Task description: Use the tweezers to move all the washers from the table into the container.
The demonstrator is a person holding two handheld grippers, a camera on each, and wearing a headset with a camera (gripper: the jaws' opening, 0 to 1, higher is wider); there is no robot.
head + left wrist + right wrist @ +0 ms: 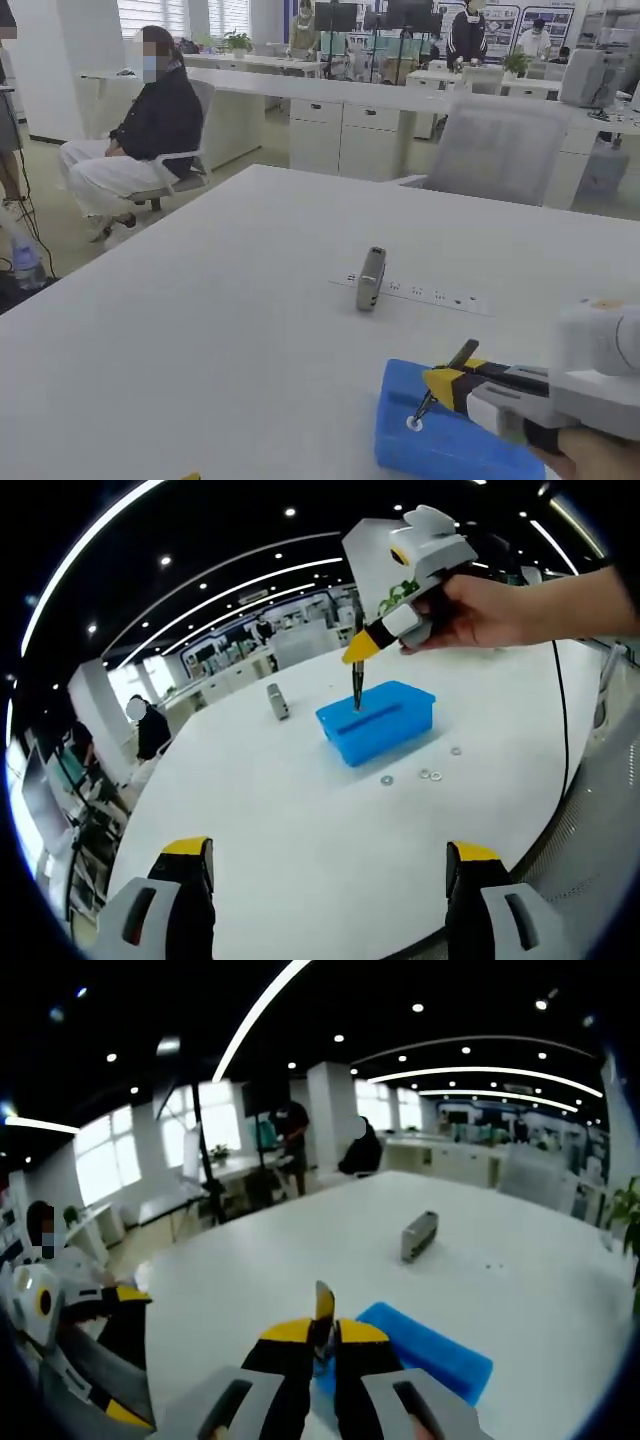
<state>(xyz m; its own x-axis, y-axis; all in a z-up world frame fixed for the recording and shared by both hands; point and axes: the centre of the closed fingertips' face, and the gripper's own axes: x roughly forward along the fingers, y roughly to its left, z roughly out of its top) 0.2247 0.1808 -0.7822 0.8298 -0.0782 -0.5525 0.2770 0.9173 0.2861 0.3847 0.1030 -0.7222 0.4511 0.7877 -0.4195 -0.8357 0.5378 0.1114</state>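
Note:
My right gripper is shut on dark tweezers, whose tip points down into the blue container. A small silver washer sits right at that tip, inside the container. From the left gripper view, the tweezers stand upright over the container. Several washers lie on the white table in front of it, among them one and another. My left gripper is open and holds nothing, well short of the washers. In the right gripper view the jaws pinch the tweezers.
A grey metal block stands on the table beside a flush socket strip. An office chair is at the table's far edge. A person sits at the far left. The table's edge runs close to the washers.

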